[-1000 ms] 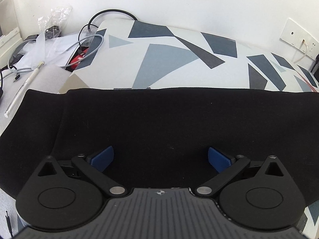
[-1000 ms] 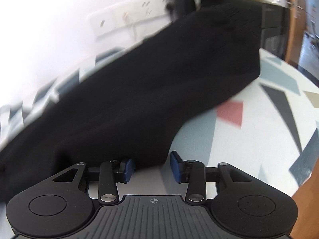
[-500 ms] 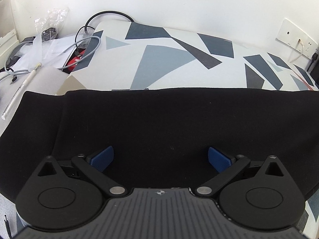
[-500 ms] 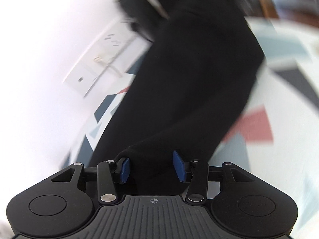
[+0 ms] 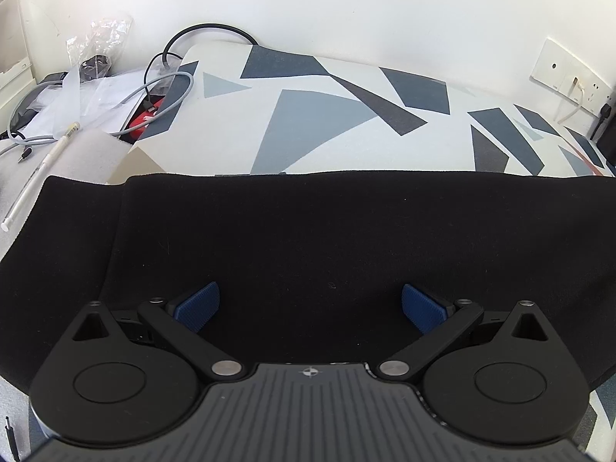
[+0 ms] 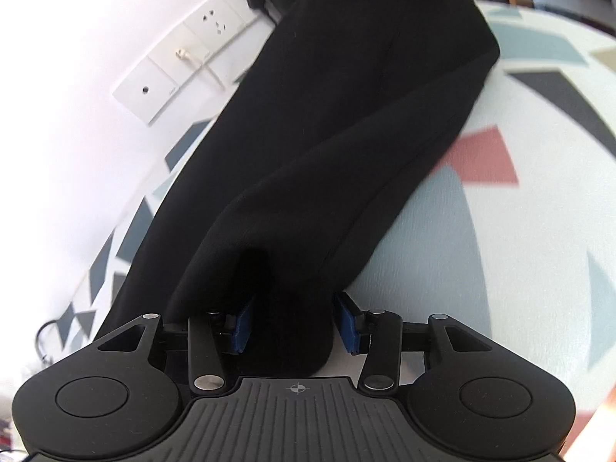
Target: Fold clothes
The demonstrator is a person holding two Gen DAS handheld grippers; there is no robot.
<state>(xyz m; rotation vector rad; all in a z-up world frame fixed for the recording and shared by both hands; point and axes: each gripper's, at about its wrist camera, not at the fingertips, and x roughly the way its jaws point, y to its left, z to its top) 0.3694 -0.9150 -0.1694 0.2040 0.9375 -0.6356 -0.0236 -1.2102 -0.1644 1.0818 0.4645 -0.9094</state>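
Since a second ago the right gripper (image 6: pixel 292 323) has been rolled and lowered, so that the garment (image 6: pixel 327 146), then smeared across the frame, is now seen sharp and running from bottom centre to the top; a fold of it, which lay just ahead of the pads before, now sits between them. The left view is unchanged. In the right view, at bottom centre, the jaws are set partly apart with that black fold between the blue pads (image 6: pixel 242 327); the left pad is met by the cloth, while a sliver of gap shows at the right pad, so a firm clamp cannot be confirmed. Beyond, the garment is stretched up the frame over the patterned cloth (image 6: pixel 500 211), and a wall socket plate (image 6: pixel 181 65) is seen at upper left. In the left view the left gripper (image 5: pixel 311 308) is held with jaws wide apart above the garment (image 5: pixel 308 231), nothing being between its pads. Behind its straight far edge the patterned cloth (image 5: pixel 308 115) is spread, with cables (image 5: pixel 169 88) and a pen (image 5: pixel 38 177) at upper left.
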